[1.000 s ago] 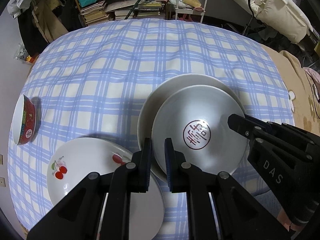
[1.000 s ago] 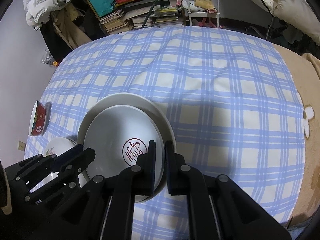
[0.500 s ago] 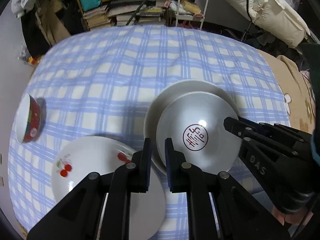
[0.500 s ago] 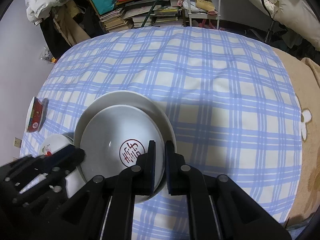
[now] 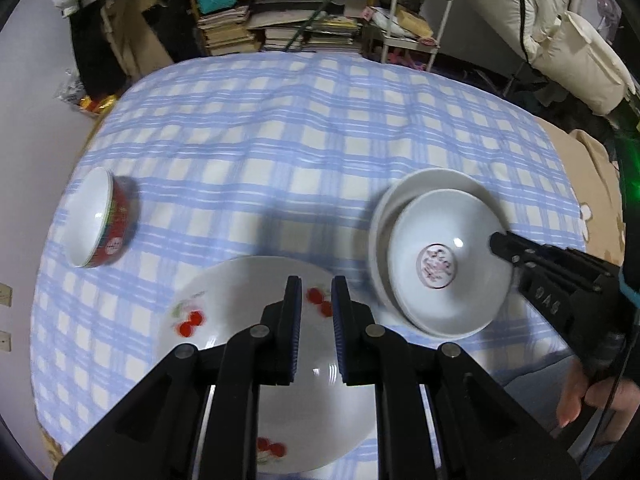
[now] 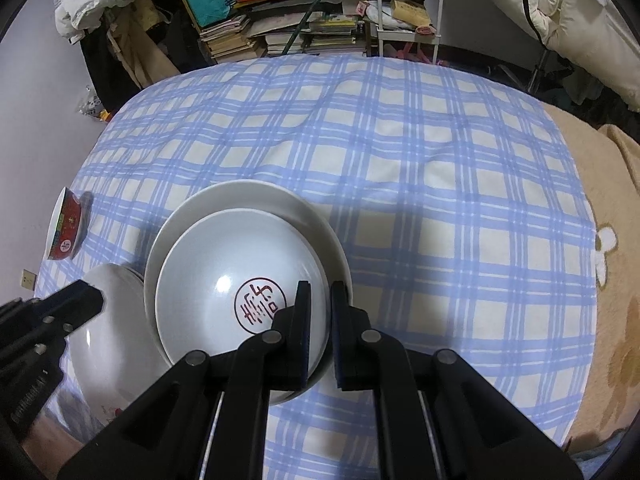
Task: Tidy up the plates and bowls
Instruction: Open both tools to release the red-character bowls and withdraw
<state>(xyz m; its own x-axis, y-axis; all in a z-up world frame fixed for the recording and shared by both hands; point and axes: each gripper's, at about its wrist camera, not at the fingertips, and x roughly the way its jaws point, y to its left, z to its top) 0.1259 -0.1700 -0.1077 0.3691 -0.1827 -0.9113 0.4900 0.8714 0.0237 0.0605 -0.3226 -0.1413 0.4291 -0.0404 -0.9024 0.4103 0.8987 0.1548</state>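
My right gripper [image 6: 320, 332] is shut on the rim of a white bowl with a red seal mark [image 6: 240, 292], held over a larger white plate [image 6: 256, 200]. In the left wrist view the same bowl [image 5: 440, 264] and plate [image 5: 436, 180] sit at the right with the right gripper [image 5: 504, 248] on the bowl's edge. My left gripper [image 5: 314, 332] is nearly shut and empty, above a white plate with cherry prints [image 5: 248, 312]. A red bowl with white inside [image 5: 102, 224] lies tilted at the left; it also shows in the right wrist view [image 6: 66, 226].
A blue and white checked cloth [image 6: 400, 160] covers the table. A beige blanket [image 6: 612, 280] lies at the right edge. Stacked books [image 5: 228, 32] and a white cart [image 5: 416, 12] stand behind the table.
My left gripper has moved left and back, from beside the seal bowl to above the cherry plate. The right gripper keeps its grip on the seal bowl.
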